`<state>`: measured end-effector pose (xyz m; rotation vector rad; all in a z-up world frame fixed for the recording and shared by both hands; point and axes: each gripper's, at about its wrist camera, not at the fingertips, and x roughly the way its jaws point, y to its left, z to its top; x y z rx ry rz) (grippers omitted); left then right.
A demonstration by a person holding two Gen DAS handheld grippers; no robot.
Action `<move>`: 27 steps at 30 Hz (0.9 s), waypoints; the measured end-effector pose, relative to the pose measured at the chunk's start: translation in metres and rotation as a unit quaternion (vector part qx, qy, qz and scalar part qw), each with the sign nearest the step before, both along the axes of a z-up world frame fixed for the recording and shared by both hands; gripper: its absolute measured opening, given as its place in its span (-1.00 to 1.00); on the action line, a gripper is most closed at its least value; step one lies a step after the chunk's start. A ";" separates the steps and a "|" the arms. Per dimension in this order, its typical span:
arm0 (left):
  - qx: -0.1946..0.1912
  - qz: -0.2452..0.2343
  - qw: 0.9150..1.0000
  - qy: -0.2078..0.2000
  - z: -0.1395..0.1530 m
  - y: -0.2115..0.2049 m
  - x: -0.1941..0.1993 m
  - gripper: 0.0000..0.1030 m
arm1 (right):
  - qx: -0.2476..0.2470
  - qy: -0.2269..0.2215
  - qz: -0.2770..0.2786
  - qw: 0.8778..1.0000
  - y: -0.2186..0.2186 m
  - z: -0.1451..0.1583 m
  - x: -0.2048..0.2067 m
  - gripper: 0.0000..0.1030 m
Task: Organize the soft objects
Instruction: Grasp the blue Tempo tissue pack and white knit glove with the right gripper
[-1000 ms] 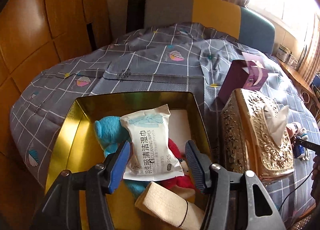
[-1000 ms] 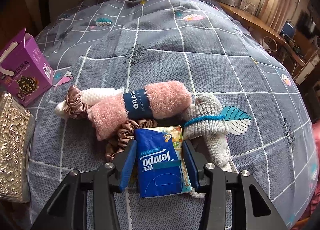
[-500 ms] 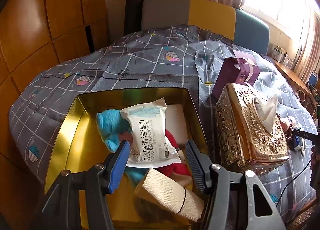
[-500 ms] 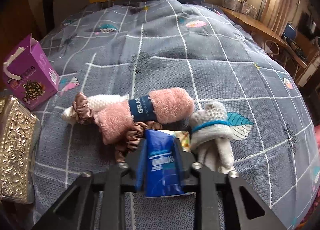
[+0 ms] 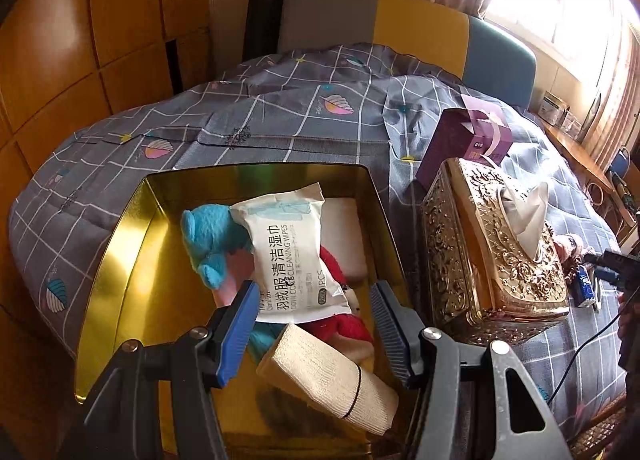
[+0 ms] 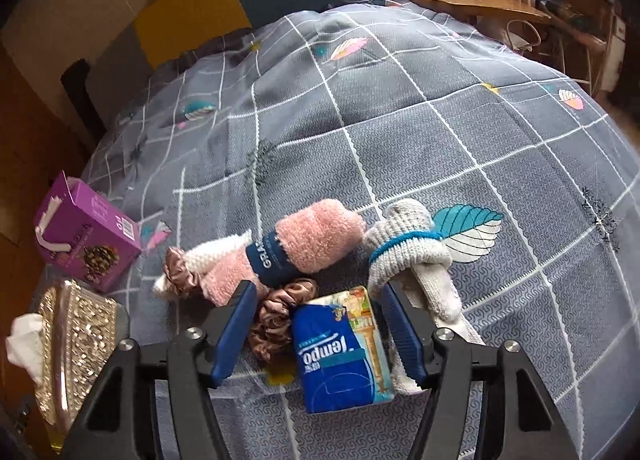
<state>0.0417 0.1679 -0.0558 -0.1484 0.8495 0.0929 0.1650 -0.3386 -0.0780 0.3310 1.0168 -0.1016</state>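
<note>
In the left wrist view a gold tin [image 5: 120, 244] on the bed holds a white wet-wipes pack [image 5: 288, 256], a blue plush [image 5: 208, 236], a red plush [image 5: 344, 324] and a beige bandage roll [image 5: 328, 380]. My left gripper [image 5: 312, 332] is open above them, holding nothing. In the right wrist view my right gripper [image 6: 318, 334] is open around a blue Tempo tissue pack [image 6: 340, 356] lying on the bed. Beside it lie a brown scrunchie [image 6: 276, 320], a pink rolled towel [image 6: 304, 244], a white knit item with a scrunchie [image 6: 188, 268] and grey socks [image 6: 404, 256].
An ornate gold tissue box [image 5: 492, 252] stands right of the tin, also in the right wrist view [image 6: 76, 344]. A purple carton [image 5: 464, 144] sits behind it, also in the right wrist view [image 6: 88, 244]. A wooden side table [image 6: 472, 4] lies beyond the bed.
The right gripper was shut on the tissue pack half a second ago; its jaws now stand open and the pack lies on the bed. The left gripper has pulled back slightly from the tin.
</note>
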 end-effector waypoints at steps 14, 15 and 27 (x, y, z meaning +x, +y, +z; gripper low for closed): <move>0.017 -0.005 1.000 0.001 -0.001 -0.003 0.003 0.13 | -0.124 0.081 0.065 0.987 0.032 -0.029 0.000 0.07; 0.024 -0.005 1.000 0.000 0.000 -0.003 0.003 0.13 | -0.119 0.082 0.061 0.988 0.031 -0.028 -0.001 0.06; 0.038 -0.008 0.999 -0.007 0.003 0.003 0.003 0.13 | -0.100 0.048 -0.019 0.994 0.012 0.008 -0.025 0.06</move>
